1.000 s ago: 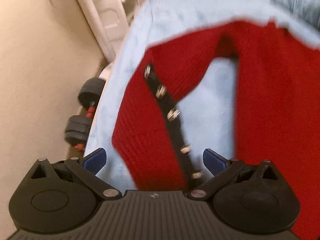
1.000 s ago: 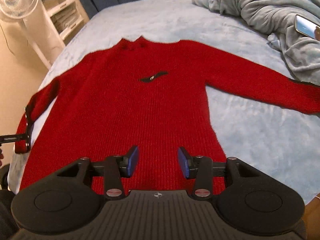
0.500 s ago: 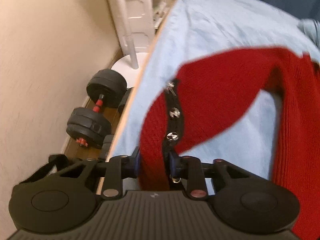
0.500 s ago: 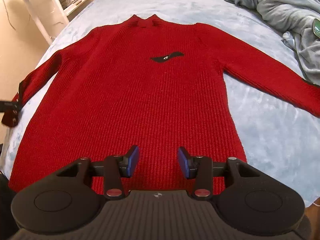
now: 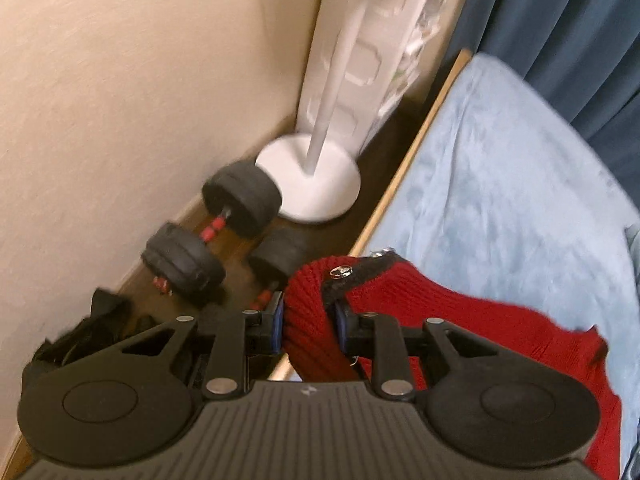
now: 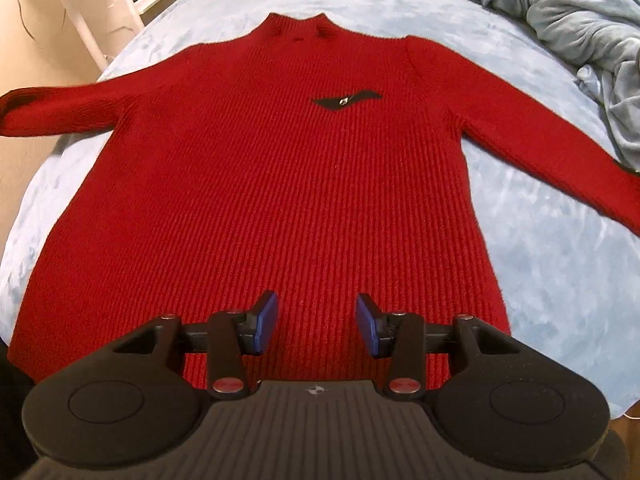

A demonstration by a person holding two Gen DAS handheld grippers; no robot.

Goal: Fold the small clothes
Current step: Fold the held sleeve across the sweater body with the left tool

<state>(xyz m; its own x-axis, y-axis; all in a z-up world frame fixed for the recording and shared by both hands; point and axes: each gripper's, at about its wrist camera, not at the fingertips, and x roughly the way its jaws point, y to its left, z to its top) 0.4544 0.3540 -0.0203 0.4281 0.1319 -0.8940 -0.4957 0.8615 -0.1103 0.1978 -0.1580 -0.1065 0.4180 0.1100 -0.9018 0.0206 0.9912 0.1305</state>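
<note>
On the pale blue bed cover [image 6: 552, 264], a red knit sweater [image 6: 280, 184] lies flat, front up.
The left gripper [image 5: 309, 326], its jaws having just closed, clamps the button-trimmed sleeve cuff [image 5: 316, 304] above the bed's edge; the right gripper [image 6: 316, 322] hovers over the hem, jaws apart, empty. Dumbbells [image 5: 212, 228] lie on the floor.

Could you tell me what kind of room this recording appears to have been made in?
Most likely a bedroom at home. A red sweater lies spread on a bed covered in light blue, a rumpled grey blanket is heaped at its far corner, and dumbbells and a white fan stand sit on the floor beside it.
</note>
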